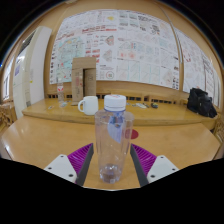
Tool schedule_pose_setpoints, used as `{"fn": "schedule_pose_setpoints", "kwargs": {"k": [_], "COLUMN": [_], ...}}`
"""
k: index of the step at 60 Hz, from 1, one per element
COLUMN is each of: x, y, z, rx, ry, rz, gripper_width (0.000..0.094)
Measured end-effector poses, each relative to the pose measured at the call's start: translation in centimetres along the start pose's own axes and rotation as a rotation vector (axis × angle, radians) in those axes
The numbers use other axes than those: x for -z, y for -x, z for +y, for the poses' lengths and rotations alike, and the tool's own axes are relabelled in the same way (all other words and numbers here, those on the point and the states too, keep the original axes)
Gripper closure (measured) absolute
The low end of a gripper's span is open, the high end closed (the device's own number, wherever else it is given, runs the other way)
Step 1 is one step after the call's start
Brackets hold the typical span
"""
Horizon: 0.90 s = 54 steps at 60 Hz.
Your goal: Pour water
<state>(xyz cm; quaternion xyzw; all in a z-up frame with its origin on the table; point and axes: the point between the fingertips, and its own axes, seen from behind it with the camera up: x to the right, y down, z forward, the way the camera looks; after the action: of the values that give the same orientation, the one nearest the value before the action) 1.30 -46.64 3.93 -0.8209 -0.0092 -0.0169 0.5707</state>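
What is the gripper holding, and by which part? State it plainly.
The clear bottle with a white cap stands between the gripper fingers at its lower body; a firm clamp cannot be told.

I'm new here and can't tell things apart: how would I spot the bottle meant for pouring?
Start at the long wooden table below the wall of posters. At its near edge, between the gripper and its pink pads, stands a clear plastic bottle. Unlike the white cup behind it, it is tall, see-through and white-capped.

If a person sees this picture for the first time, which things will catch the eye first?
First, the clear plastic bottle with a white cap, standing on the wooden table between the open gripper's magenta-padded fingers. Beyond it, a white mug sits on the table. Behind everything, a wall of printed posters fills the background.
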Motion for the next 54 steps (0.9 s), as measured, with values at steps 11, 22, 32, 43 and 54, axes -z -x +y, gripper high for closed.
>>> {"fn": "schedule_pose_setpoints", "kwargs": {"k": [11,22,32,43,54], "x": [-1.9,-1.6,-1.0,-1.9,-6.0], "y": [-0.3,-0.9,-4.1,-11.7,-15.6], "z": [-0.2,-0.1,-2.6,-10.5,-23.7], "rx": [0.016,0.009,0.104,0.357,0.718], "ry": [-0.035,-0.024,-0.026,-0.051,-0.137], "rz": [0.032,0.076,0.183,0.391,0.574], "gripper_width": [0.0468,0.0585,0.0584,0.0584,0.0586]}}
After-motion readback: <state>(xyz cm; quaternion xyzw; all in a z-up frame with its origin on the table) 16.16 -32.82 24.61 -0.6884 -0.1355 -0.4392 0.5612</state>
